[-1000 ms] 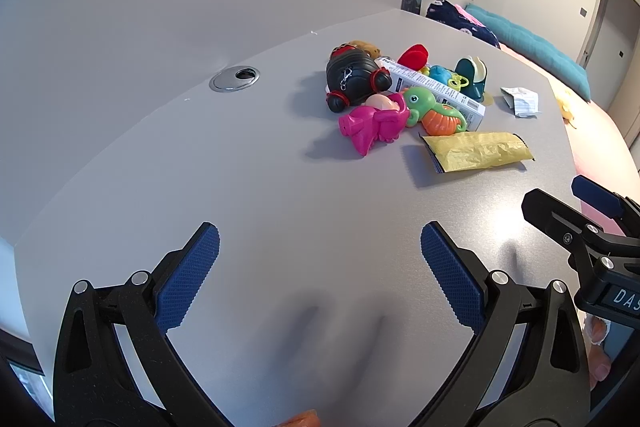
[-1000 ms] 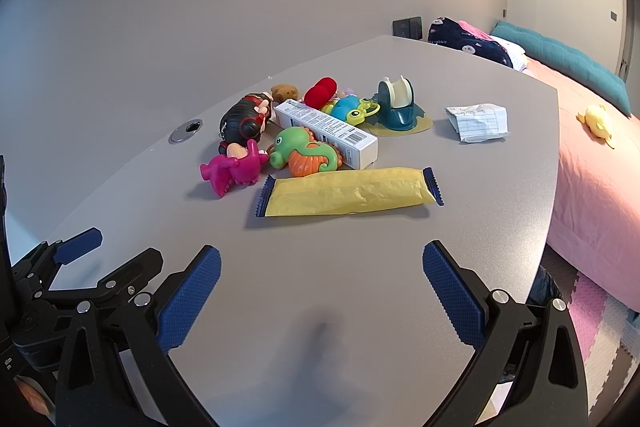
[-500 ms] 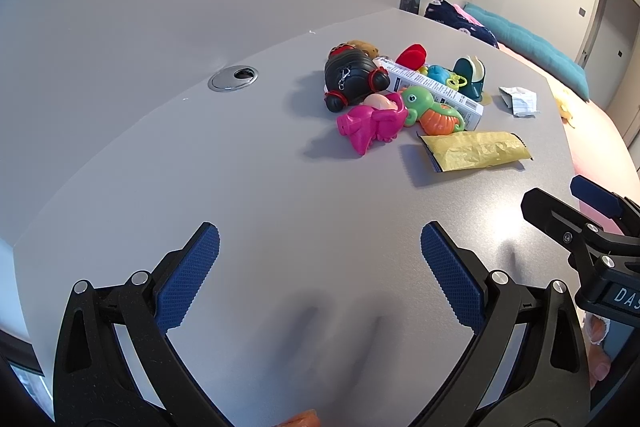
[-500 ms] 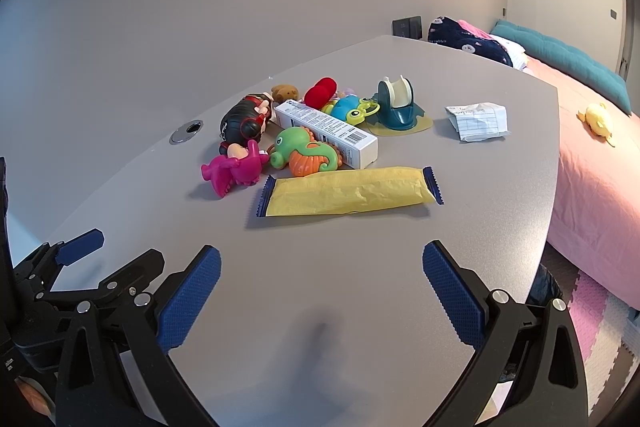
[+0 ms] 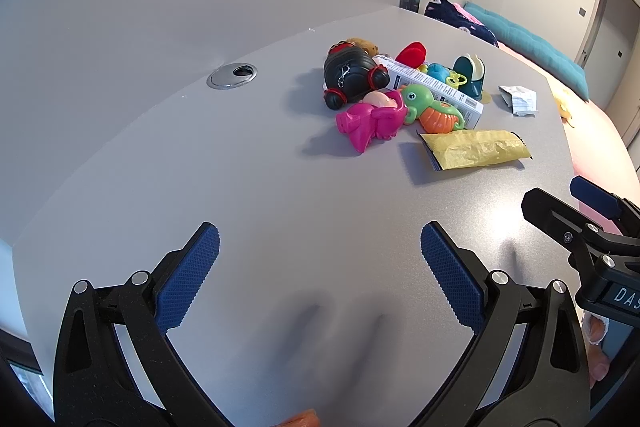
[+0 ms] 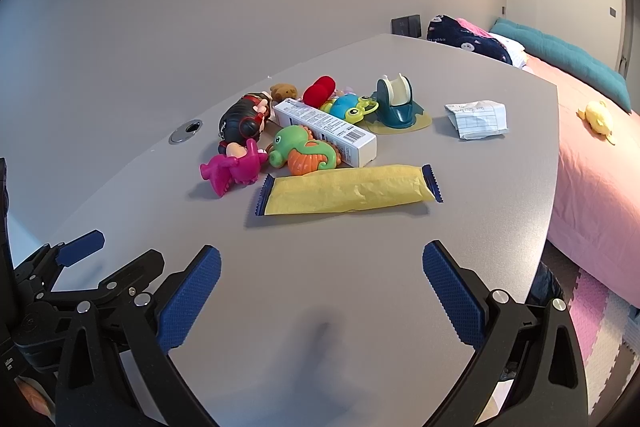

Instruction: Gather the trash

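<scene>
A yellow snack wrapper (image 6: 348,190) with dark blue ends lies flat on the grey table (image 6: 400,287), in front of the toys; it also shows in the left wrist view (image 5: 476,148). A white printed carton (image 6: 325,125) lies among the toys, also seen in the left wrist view (image 5: 432,87). A crumpled lined paper (image 6: 478,119) lies further right, and in the left wrist view (image 5: 519,99). My right gripper (image 6: 321,283) is open and empty, short of the wrapper. My left gripper (image 5: 319,265) is open and empty, further back to the left.
Toys are heaped behind the wrapper: a pink figure (image 6: 234,169), a green and orange seahorse (image 6: 306,149), a black and red doll (image 6: 240,121), a teal toy (image 6: 394,103). A metal cable grommet (image 5: 232,75) sits left. A pink bed (image 6: 592,155) stands beyond the table's right edge.
Both grippers have drifted very slightly; the scene is otherwise the same and nothing was taken hold of.
</scene>
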Action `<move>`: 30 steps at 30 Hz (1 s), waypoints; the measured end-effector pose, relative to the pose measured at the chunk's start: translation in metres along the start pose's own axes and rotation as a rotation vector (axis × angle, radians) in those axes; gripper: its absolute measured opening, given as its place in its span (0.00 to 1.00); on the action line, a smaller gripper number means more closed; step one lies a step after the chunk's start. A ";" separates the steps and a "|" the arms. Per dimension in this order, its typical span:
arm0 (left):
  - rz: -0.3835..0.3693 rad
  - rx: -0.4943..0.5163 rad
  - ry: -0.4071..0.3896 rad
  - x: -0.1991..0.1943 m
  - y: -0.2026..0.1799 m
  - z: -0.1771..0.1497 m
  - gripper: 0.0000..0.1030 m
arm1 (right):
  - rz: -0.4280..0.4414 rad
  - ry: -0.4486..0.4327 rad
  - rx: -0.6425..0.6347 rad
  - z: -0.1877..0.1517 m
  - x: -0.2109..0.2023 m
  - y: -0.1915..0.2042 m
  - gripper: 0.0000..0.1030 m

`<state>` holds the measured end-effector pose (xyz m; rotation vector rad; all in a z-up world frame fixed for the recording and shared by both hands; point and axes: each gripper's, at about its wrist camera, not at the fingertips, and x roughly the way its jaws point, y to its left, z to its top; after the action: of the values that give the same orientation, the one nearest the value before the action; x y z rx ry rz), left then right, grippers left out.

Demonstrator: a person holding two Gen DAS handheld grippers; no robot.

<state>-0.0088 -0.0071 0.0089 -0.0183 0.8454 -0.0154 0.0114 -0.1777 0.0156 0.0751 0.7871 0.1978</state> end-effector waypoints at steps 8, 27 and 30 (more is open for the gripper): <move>-0.006 -0.044 0.011 0.000 0.000 0.004 0.95 | 0.007 -0.015 -0.036 0.012 -0.004 -0.002 0.98; -0.087 0.088 0.042 0.052 -0.021 0.072 0.95 | 0.189 0.070 -0.282 0.055 0.043 -0.033 0.98; -0.089 0.091 0.050 0.062 -0.024 0.078 0.95 | 0.205 0.080 -0.345 0.060 0.050 -0.032 0.98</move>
<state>0.0905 -0.0320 0.0148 0.0302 0.8928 -0.1384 0.0927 -0.1989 0.0184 -0.1796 0.8150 0.5305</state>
